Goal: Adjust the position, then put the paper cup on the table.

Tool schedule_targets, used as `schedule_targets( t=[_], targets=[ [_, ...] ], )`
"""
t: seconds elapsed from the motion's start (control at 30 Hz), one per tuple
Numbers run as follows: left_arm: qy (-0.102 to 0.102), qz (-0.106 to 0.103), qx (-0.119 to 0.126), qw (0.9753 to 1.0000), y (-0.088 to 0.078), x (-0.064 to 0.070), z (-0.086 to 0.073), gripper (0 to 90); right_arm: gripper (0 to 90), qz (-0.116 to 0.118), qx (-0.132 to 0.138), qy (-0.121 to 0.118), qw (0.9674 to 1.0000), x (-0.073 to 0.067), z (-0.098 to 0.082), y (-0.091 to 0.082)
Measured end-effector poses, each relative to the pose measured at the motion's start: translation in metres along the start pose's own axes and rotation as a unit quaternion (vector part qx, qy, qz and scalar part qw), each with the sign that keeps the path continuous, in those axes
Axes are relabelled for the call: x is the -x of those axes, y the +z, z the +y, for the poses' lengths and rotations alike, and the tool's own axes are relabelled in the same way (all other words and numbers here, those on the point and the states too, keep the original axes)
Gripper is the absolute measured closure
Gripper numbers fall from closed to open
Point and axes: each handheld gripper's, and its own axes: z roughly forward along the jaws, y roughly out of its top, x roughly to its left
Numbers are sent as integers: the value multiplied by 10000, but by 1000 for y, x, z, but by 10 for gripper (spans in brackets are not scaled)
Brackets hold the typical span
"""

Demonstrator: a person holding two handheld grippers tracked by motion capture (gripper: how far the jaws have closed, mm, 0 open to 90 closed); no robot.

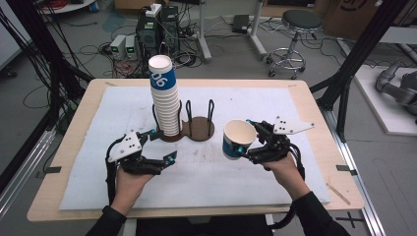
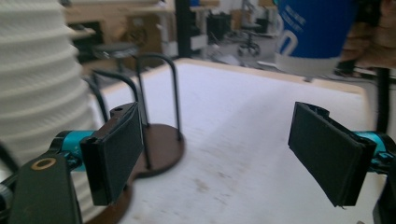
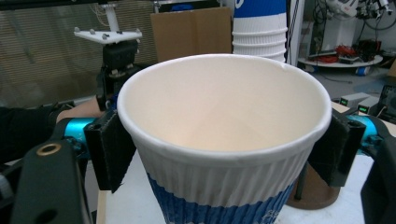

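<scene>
Two grippers are in hand over the white mat (image 1: 275, 182) on the wooden table (image 1: 74, 142). The right gripper (image 1: 244, 139) holds one paper cup (image 1: 238, 139), its black pads pressed against the ribbed wall just under the rim, one on each side; in the right gripper view the pads (image 3: 109, 154) sit flat on the cup (image 3: 224, 140) with no gap visible. The cup is lifted clear of the mat, mouth tilted toward the left, right of centre and near the person. It is white inside, with a blue band around the outside.

The left gripper (image 1: 163, 145) has its jaws standing apart with nothing between them; in the left gripper view, bare mat shows between the two pads (image 2: 116, 151). It sits near the left side of the mat, just beside the base of the cup stack (image 1: 163, 96), the far jaw close to the lowest cups; contact cannot be told.

Count: one loose cup, in the right gripper; one tall stack of nested cups, too many and too fine to count, top one with a blue band. One dark brown holder (image 1: 196, 129) with upright wire loops stands at mid-table; the stack stands in its left place, the right place is open. Grippers: two.
</scene>
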Motion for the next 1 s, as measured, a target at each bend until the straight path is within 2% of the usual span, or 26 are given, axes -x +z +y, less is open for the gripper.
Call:
schedule_targets(
  t=[0.13,0.3,0.47,0.63,0.77,0.9,1.0],
  targets=[
    [-63,58,-1,10000,0,-2,-1,178,204,-65,-3,9,10000,1,0,-3],
    [-53,-74,-86,9999,5,1,-3,178,211,-103,4,-47,9999,2,0,-7],
    [81,-88,-141,9998,8,4,-2,178,212,-170,48,-102,9998,1,2,-10],
    [-87,-122,-145,9998,8,-1,-6,178,212,-232,-21,-109,9997,2,3,-12],
    [-111,-66,-147,9998,7,-3,-6,178,213,-323,-53,-155,9993,3,3,-14],
    [-130,-4,-162,9998,5,-4,-7,178,214,-306,26,-76,9995,6,4,-17],
    [-175,31,-156,9997,4,-4,-8,178,214,-335,25,-119,9994,7,5,-20]
  ],
)
